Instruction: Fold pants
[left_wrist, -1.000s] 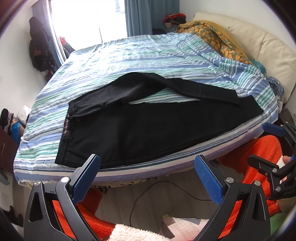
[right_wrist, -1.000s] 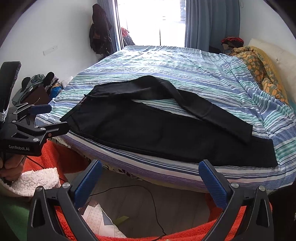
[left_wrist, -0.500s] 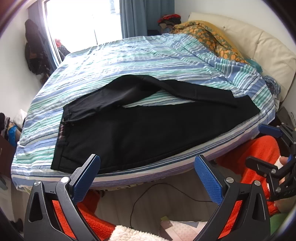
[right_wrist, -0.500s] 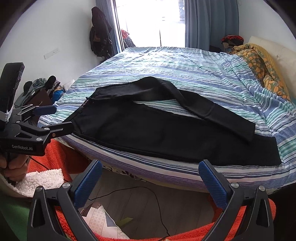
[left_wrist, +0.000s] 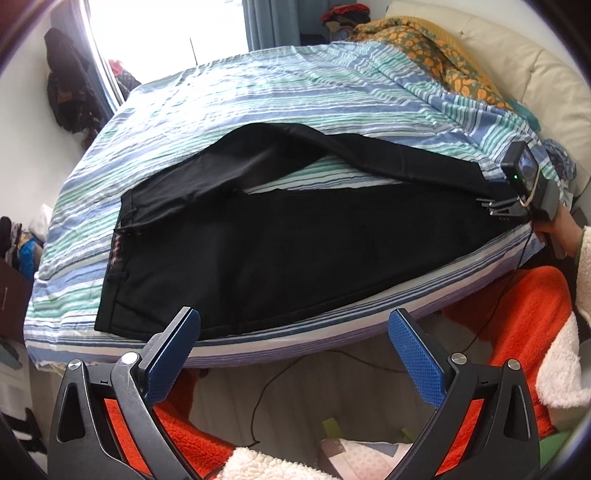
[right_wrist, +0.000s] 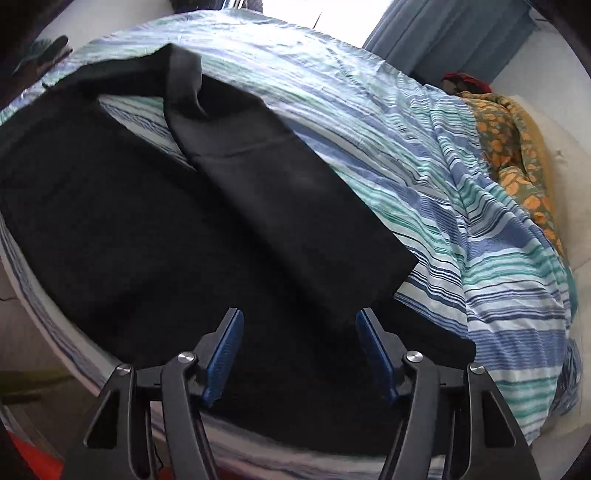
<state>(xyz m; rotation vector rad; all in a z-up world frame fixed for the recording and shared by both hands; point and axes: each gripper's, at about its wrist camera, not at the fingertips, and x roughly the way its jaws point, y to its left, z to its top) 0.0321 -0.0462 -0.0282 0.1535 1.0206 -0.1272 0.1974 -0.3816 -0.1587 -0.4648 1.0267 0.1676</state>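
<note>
Black pants (left_wrist: 295, 240) lie spread on the striped bed (left_wrist: 295, 85), waist at the left, legs running right, the far leg angled over the near one. My left gripper (left_wrist: 293, 317) hangs open just off the bed's front edge, below the waist end, with nothing between its fingers. My right gripper (right_wrist: 299, 315) is low over the leg ends of the pants (right_wrist: 147, 221). Its jaws are closing with the far leg's hem corner between them, and the pads stand apart from the cloth. In the left wrist view the right gripper (left_wrist: 487, 205) sits at the pants' right end.
An orange floral blanket (left_wrist: 424, 51) and a cream pillow (left_wrist: 535, 74) lie at the bed's head. A black cable (left_wrist: 266, 398) runs over the floor below the bed edge. A hand (left_wrist: 561, 229) and red fleece (left_wrist: 517, 314) are at the right.
The right gripper swung from beside the bed down onto the leg hems, tilting and narrowing its jaws. The left gripper drifted a little nearer the bed edge.
</note>
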